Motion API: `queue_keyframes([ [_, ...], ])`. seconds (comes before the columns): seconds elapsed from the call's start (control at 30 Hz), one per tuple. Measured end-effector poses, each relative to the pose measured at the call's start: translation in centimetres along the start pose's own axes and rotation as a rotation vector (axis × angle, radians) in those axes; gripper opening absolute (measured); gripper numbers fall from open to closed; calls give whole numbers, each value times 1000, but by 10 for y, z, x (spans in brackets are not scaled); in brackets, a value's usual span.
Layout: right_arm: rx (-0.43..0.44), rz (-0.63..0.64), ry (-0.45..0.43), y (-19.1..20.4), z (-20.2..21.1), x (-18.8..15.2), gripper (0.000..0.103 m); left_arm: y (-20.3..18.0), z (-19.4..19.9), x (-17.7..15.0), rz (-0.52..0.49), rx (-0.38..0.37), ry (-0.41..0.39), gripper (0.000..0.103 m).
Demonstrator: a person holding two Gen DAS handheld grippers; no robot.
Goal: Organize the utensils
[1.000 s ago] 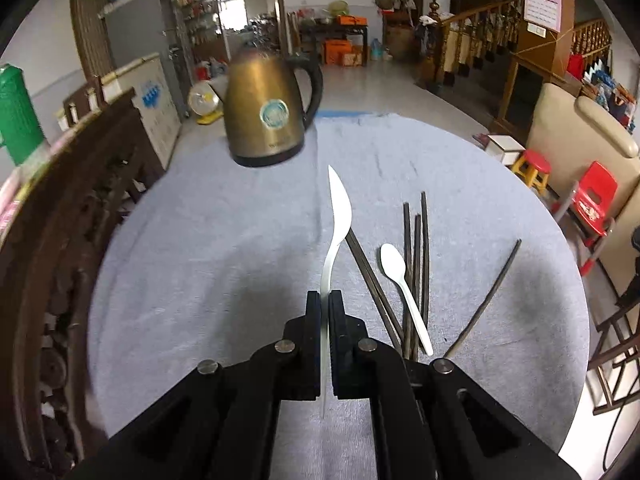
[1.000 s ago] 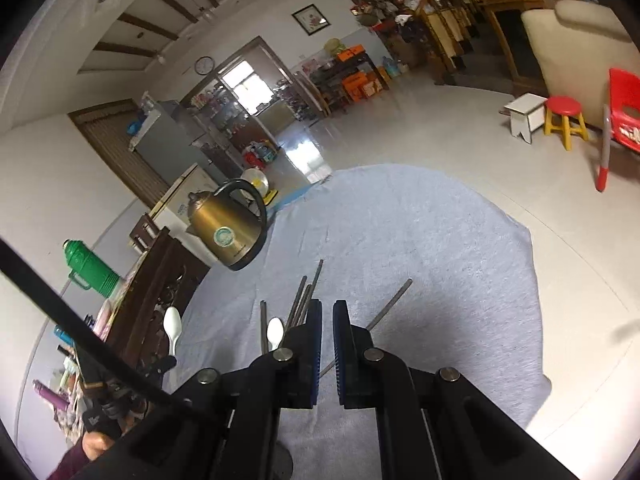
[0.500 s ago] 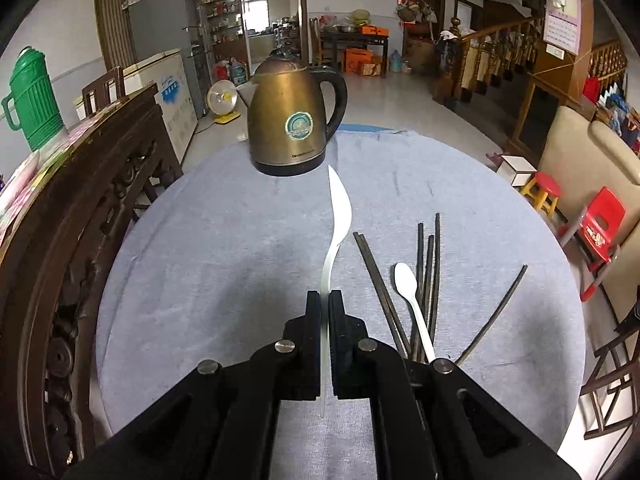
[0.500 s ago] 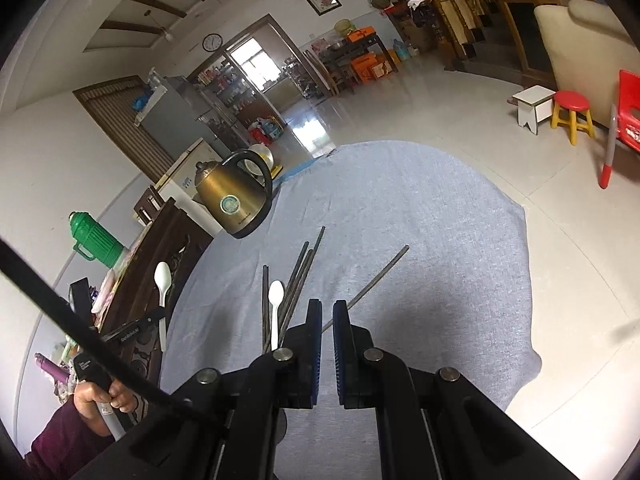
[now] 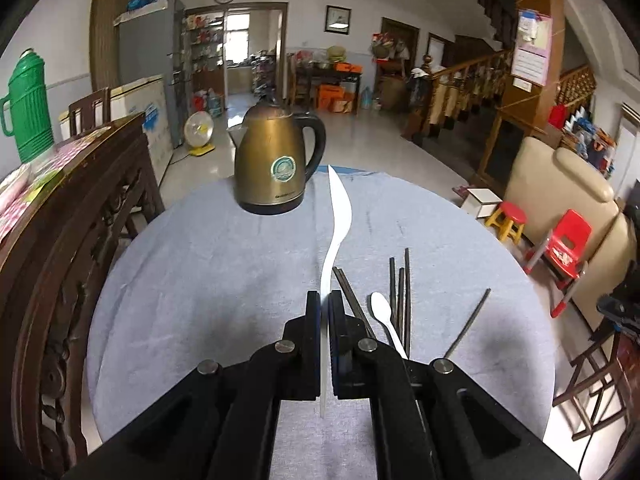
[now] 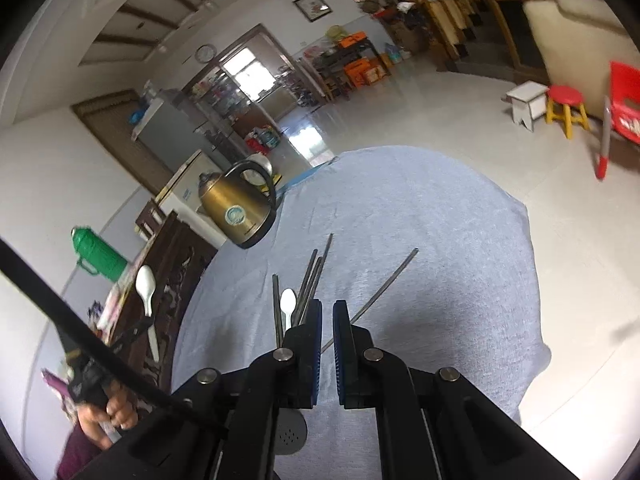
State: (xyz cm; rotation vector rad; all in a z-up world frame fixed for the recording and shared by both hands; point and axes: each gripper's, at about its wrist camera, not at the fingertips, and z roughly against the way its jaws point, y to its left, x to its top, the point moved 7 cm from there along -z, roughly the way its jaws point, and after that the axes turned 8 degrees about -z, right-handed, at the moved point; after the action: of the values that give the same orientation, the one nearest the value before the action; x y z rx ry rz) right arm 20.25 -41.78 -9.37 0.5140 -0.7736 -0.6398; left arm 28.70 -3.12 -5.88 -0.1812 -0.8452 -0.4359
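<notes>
the left claw (image 5: pixel 324 304) is clamped on a white spoon (image 5: pixel 338 216), edge-on and clear of the bench (image 5: pixel 200 280), likely for sorting beside the other spoon (image 5: pixel 385 320) and chopsticks (image 5: pixel 402 280). the right claw (image 6: pixel 327 312) is closed and empty.

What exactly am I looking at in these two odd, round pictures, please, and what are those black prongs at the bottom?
Each picture comes from a fisheye camera on a hand-held gripper; no robot arm is involved. The prongs are its two fingers. In the left view, the left gripper is shut on a white plastic spoon, seen edge-on. The right gripper is shut and holds nothing. On the grey cloth lie dark chopsticks, another white spoon and a bronze kettle.
</notes>
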Motion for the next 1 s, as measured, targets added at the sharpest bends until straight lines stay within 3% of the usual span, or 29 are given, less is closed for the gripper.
queue_keyframes([
  [0.3,11,-89,70,-9,-39,18,6,-12,21,-6,-21,-160,-83,4],
  [0.43,-94,-188,191,-24,-89,21,12,-20,18,-9,-22,-215,-72,4],
  [0.5,-191,-245,230,-44,-119,32,44,-25,16,-10,-20,-240,-76,4],
  [0.57,-267,-287,262,-63,-146,41,54,-29,15,-13,-17,-256,-80,4],
  [0.67,-355,-333,293,-86,-184,57,53,-32,12,-21,5,-271,-78,4],
  [0.8,-476,-340,376,-97,-227,62,31,-33,8,-33,5,-269,-73,4],
  [0.93,-606,-258,404,-89,-245,62,27,-36,12,-36,15,-299,-97,4],
  [1.0,-656,-224,418,-84,-252,56,18,-40,16,-37,28,-321,-126,4],
])
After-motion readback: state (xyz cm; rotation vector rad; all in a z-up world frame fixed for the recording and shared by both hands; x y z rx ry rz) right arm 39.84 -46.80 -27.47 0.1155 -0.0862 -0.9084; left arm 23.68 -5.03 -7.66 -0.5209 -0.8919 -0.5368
